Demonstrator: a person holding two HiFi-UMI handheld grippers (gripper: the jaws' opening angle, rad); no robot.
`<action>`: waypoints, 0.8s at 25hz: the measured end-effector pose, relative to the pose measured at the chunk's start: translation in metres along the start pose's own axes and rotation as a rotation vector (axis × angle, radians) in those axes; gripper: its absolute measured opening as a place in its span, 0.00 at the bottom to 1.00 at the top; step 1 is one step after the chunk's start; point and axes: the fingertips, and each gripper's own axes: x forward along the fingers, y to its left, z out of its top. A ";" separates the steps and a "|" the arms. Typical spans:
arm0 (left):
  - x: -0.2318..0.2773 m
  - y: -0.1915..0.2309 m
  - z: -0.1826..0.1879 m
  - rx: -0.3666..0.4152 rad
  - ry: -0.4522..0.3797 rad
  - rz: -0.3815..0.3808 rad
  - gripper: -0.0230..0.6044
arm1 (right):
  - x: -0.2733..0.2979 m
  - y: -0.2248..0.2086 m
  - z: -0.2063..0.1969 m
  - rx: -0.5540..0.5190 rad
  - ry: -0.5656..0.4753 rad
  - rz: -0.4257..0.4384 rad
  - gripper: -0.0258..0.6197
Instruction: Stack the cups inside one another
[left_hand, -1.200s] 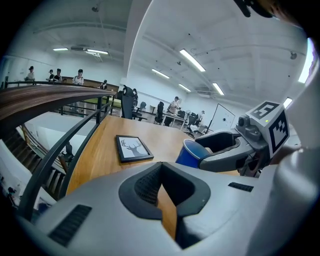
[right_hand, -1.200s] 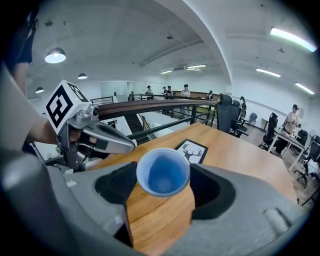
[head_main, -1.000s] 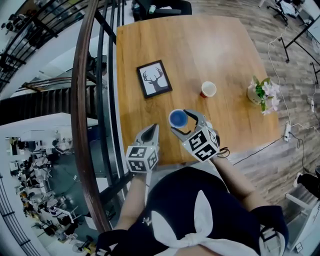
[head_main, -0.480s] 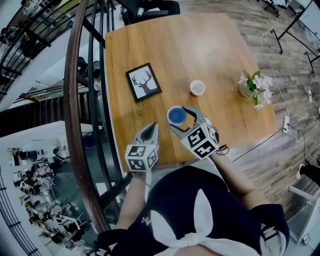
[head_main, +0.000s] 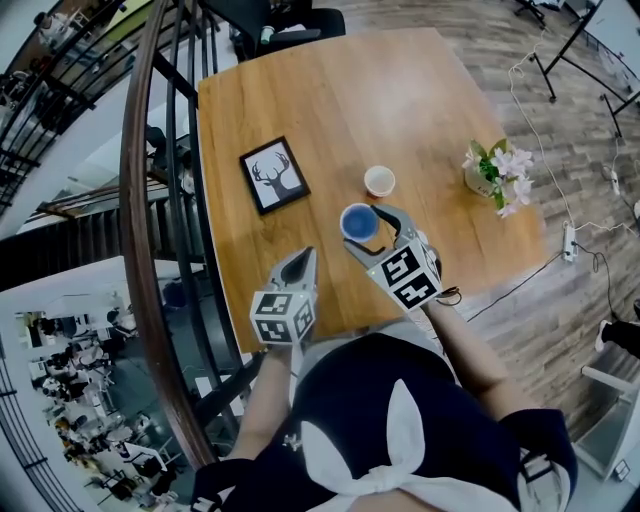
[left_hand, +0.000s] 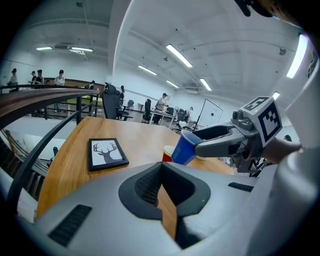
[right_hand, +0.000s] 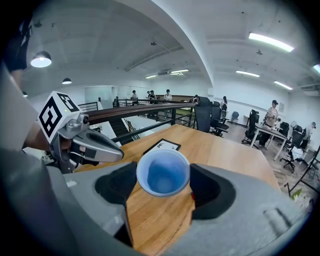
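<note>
A wooden table (head_main: 330, 100) carries three things. A deer picture (head_main: 274, 175) lies left, a cup (head_main: 379, 181) mid-table. Flowers (head_main: 490, 170) stand near the right edge.

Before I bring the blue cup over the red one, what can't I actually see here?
- Right gripper view: the red cup is all but hidden behind the blue cup and the jaw beside it.
- Left gripper view: the left gripper covers the blue cup's base, so its height over the table is unreadable.
- Head view: the red cup's inside is too small to judge empty.

On the table (head_main: 330, 90), the frame (head_main: 273, 175) lies left of the standing cup (head_main: 379, 181), the flowers (head_main: 492, 170) right.
</note>
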 end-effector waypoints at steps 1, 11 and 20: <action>0.001 -0.002 0.001 0.002 -0.001 -0.002 0.06 | -0.002 -0.003 0.000 0.005 -0.001 -0.005 0.55; 0.017 -0.017 0.006 0.009 0.000 -0.018 0.06 | -0.016 -0.031 -0.005 0.027 -0.013 -0.045 0.55; 0.028 -0.028 0.007 0.011 -0.001 -0.026 0.06 | -0.024 -0.048 -0.009 0.025 -0.015 -0.063 0.55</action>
